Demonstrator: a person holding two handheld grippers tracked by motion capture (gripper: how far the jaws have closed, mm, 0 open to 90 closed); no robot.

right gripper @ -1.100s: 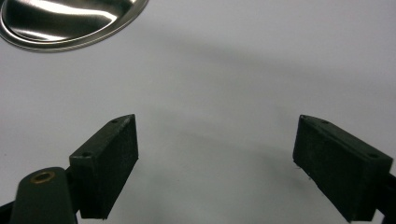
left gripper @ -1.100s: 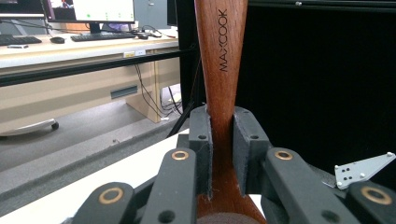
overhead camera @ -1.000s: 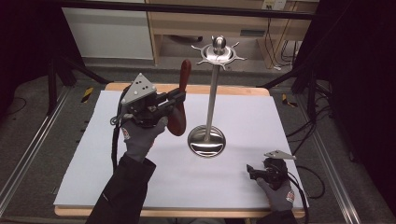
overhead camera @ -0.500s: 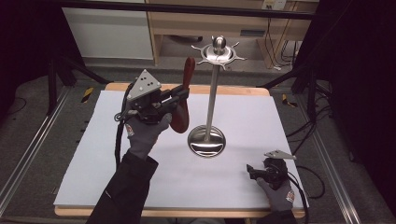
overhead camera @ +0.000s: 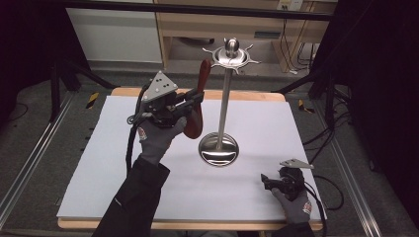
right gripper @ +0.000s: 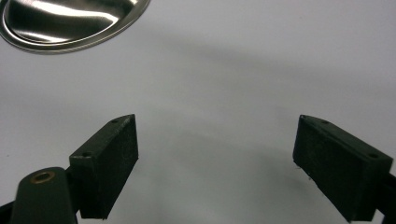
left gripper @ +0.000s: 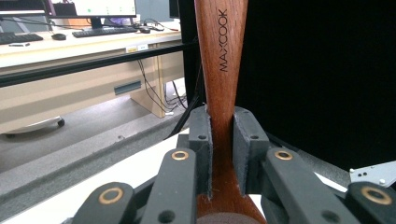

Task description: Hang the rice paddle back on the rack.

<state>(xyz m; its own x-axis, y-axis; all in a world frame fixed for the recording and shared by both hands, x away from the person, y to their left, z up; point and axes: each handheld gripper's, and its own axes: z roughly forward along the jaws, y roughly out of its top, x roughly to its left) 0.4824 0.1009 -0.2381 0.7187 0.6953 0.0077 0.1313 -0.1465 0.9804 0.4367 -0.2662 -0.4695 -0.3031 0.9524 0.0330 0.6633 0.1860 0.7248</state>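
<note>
Smooth reddish wooden utensil [left gripper: 220, 70], polished shiny metal stand [overhead camera: 220, 138], matt white tabletop [overhead camera: 296, 133]

High view over the whole table [overhead camera: 99, 163]; gripper views close along their fingers, steel stand base [right gripper: 70, 23] shared.

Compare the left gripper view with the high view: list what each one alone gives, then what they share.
Left gripper view alone: the lettering MAXCOOK on the handle, and the pads pressed against the wood on both sides.

High view alone: the metal stand with its hooked crown beside the utensil, and the right claw, resting low on the white table.

Both: the left claw shut on the wooden utensil, held upright.
</note>
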